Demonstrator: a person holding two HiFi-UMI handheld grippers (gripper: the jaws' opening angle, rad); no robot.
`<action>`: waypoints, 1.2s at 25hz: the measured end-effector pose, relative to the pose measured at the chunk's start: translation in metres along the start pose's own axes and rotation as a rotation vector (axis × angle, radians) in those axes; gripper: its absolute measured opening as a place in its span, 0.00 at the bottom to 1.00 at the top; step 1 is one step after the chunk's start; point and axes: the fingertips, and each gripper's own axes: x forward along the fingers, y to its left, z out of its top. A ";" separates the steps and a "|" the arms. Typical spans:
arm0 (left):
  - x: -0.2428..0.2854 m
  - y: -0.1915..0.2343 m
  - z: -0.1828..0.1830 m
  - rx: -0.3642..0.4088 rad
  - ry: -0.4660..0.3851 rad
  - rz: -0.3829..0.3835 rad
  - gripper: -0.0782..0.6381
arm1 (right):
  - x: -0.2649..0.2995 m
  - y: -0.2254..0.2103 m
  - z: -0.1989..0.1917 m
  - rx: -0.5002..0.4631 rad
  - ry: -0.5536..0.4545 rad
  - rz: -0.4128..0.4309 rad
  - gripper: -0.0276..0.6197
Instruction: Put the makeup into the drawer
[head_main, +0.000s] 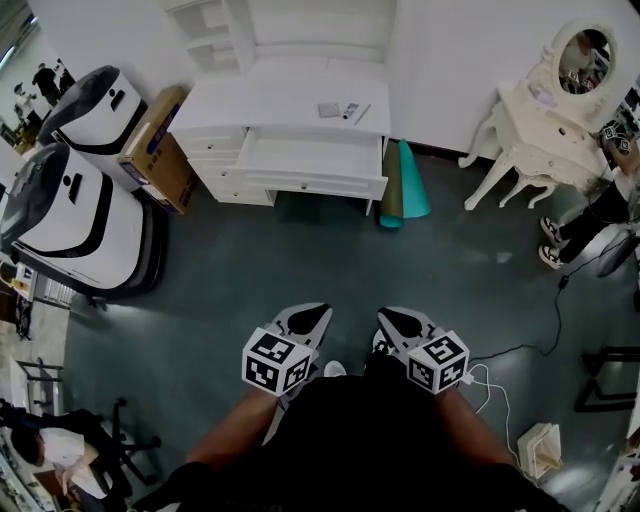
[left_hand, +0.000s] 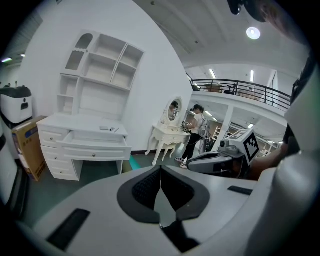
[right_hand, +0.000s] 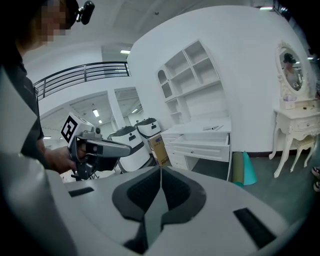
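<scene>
Both grippers sit low and near over the grey floor, well apart from the furniture: left gripper fingers closed with nothing between them, right gripper fingers likewise pressed together and empty. Makeup, too small to tell apart, lies on the far white surface, right of centre, just behind the drawer, which stands pulled open
</scene>
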 end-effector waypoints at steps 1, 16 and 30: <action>-0.001 0.003 0.001 -0.001 -0.002 0.004 0.12 | 0.002 0.000 0.002 0.006 0.000 0.003 0.09; 0.012 0.052 0.005 -0.088 -0.012 0.056 0.12 | 0.056 -0.029 0.027 0.028 0.006 0.040 0.09; 0.088 0.116 0.083 -0.020 0.008 0.082 0.12 | 0.109 -0.123 0.102 0.045 -0.067 0.026 0.09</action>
